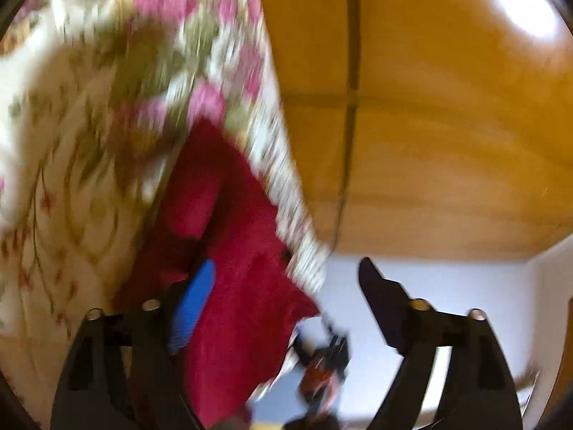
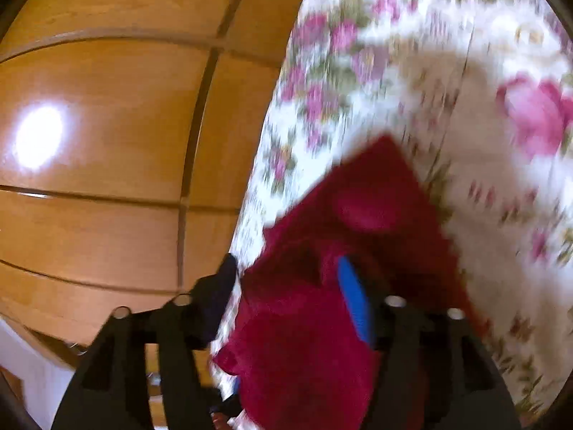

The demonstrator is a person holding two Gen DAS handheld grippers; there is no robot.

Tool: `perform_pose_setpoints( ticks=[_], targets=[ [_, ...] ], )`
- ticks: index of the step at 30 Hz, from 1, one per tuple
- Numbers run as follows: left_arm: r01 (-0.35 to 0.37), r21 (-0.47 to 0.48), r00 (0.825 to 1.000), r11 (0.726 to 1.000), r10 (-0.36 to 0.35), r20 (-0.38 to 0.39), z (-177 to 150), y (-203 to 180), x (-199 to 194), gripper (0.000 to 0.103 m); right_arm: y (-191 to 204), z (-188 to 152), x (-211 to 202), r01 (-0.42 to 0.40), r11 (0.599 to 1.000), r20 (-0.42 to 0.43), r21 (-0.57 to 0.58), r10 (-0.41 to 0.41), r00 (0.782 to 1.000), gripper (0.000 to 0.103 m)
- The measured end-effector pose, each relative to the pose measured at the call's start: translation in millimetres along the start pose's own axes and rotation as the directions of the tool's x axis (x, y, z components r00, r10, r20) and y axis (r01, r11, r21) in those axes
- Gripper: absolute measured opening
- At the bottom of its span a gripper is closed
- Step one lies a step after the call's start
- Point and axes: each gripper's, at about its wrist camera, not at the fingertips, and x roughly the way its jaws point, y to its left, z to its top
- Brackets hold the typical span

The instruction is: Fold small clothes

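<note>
I am looking through two badly blurred wrist views, so fine detail is not readable. In the left wrist view the red garment (image 1: 232, 251) is lying in the lower middle of the frame, on the floral bedcover (image 1: 89, 125) that is filling the upper left. My left gripper (image 1: 286, 276) is standing wide, its blue-faced finger at lower left and the dark one at lower right; the cloth is showing between them, but neither pad is pressing on it. The wooden wardrobe (image 1: 429, 107) is taking up the upper right.

In the right wrist view the same red garment (image 2: 340, 268) is occupying the lower middle, with the floral bedcover (image 2: 447, 107) running across the upper right and the wooden wardrobe (image 2: 107, 125) on the left. My right gripper (image 2: 286, 272) is also standing apart, fairly wide, with cloth showing between its fingers; I am not seeing a pinch there either.

I am judging the garment to be light, soft and limp, with a plush or fleecy look that should give the pads good friction. It will be sagging and bunching wherever it is unsupported, so I am planning to take it at an edge or corner, one gripper on each side, pinching a single layer only and not catching the bedcover beneath.
</note>
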Motion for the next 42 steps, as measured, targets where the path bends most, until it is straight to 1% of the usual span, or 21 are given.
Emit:
perform_pose_setpoints(
  ticks=[2, 4, 6, 10, 12, 14, 15, 16, 17, 19, 22, 24, 27, 29, 30, 32, 34, 36, 37, 39, 42],
  targets=[
    [-0.048, 0.051, 0.998, 0.998, 0.046, 0.054, 1, -5, -4, 0.086, 12, 2, -10, 0.05, 0.994, 0.037, -0.094, -0.047, 0.998, 0.07],
    [-0.163, 0.153, 0.985, 0.975, 0.152, 0.083, -8, -12, -4, 0.086, 26, -2, -15, 0.127, 0.967, 0.061, -0.22, -0.117, 0.991, 0.069],
    [-0.261, 0.268, 0.965, 0.928, 0.245, 0.093, -22, -16, 0, 0.086, 36, -10, -12, 0.204, 0.924, 0.068, -0.324, -0.192, 0.979, 0.065],
    [-0.348, 0.432, 0.936, 0.832, 0.334, 0.111, -51, -20, 17, 0.086, 44, -23, 18, 0.3, 0.833, 0.065, -0.464, -0.306, 0.95, 0.057],
    [-0.404, 0.49, 0.911, 0.773, 0.387, 0.142, -57, -25, 21, 0.086, 42, -22, 39, 0.322, 0.82, 0.059, -0.472, -0.335, 0.94, 0.055],
    [-0.438, 0.506, 0.895, 0.743, 0.412, 0.169, -55, -29, 36, 0.086, 39, -20, 55, 0.336, 0.821, 0.059, -0.461, -0.349, 0.935, 0.049],
    [-0.445, 0.503, 0.892, 0.741, 0.417, 0.175, -54, -30, 36, 0.081, 37, -19, 62, 0.344, 0.823, 0.055, -0.452, -0.359, 0.932, 0.036],
    [-0.462, 0.496, 0.883, 0.735, 0.433, 0.181, -53, -30, 37, 0.077, 34, -17, 69, 0.356, 0.827, 0.046, -0.435, -0.375, 0.926, 0.014],
    [-0.483, 0.491, 0.871, 0.725, 0.453, 0.187, -51, -29, 40, 0.067, 32, -16, 71, 0.354, 0.839, 0.031, -0.413, -0.375, 0.927, 0.006],
    [-0.538, 0.487, 0.837, 0.688, 0.502, 0.217, -49, -28, 42, 0.049, 30, -10, 65, 0.346, 0.874, 0.037, -0.341, -0.355, 0.934, 0.006],
    [-0.564, 0.515, 0.821, 0.646, 0.504, 0.267, -48, -35, 54, 0.042, 26, 0, 53, 0.35, 0.896, 0.051, -0.274, -0.35, 0.935, 0.006],
    [-0.61, 0.525, 0.786, 0.593, 0.538, 0.306, -46, -32, 65, 0.036, 20, 3, 56, 0.385, 0.881, 0.047, -0.275, -0.388, 0.921, 0.006],
    [-0.647, 0.535, 0.756, 0.544, 0.549, 0.356, -44, -23, 74, 0.036, 6, 1, 68, 0.41, 0.872, 0.027, -0.267, -0.419, 0.908, 0.006],
    [-0.668, 0.585, 0.732, 0.46, 0.551, 0.402, -50, -19, 82, 0.036, 7, -1, 72, 0.426, 0.856, 0.042, -0.294, -0.434, 0.9, 0.006],
    [-0.67, 0.595, 0.729, 0.443, 0.543, 0.416, -53, -19, 83, 0.037, 10, -3, 74, 0.441, 0.834, 0.056, -0.331, -0.449, 0.892, 0.007],
    [-0.67, 0.6, 0.73, 0.437, 0.536, 0.425, -56, -21, 81, 0.039, 16, -7, 75, 0.455, 0.801, 0.073, -0.39, -0.465, 0.882, 0.016],
    [-0.674, 0.574, 0.729, 0.465, 0.545, 0.415, -55, -26, 74, 0.042, 27, -11, 70, 0.485, 0.748, 0.123, -0.453, -0.486, 0.865, 0.042],
    [-0.693, 0.527, 0.719, 0.491, 0.524, 0.457, -58, -37, 62, 0.045, 39, -15, 56, 0.53, 0.701, 0.212, -0.477, -0.494, 0.843, 0.058],
    [-0.704, 0.511, 0.71, 0.494, 0.501, 0.494, -62, -45, 56, 0.049, 46, -16, 45, 0.528, 0.7, 0.25, -0.481, -0.468, 0.848, 0.058],
    [-0.696, 0.511, 0.717, 0.504, 0.438, 0.543, -74, -64, 48, 0.058, 53, -18, 31, 0.494, 0.73, 0.252, -0.473, -0.425, 0.869, 0.055],
    [-0.645, 0.575, 0.763, 0.504, 0.376, 0.526, -91, -93, 55, 0.064, 56, -23, 27, 0.458, 0.751, 0.214, -0.476, -0.406, 0.889, 0.035]
  ],
)
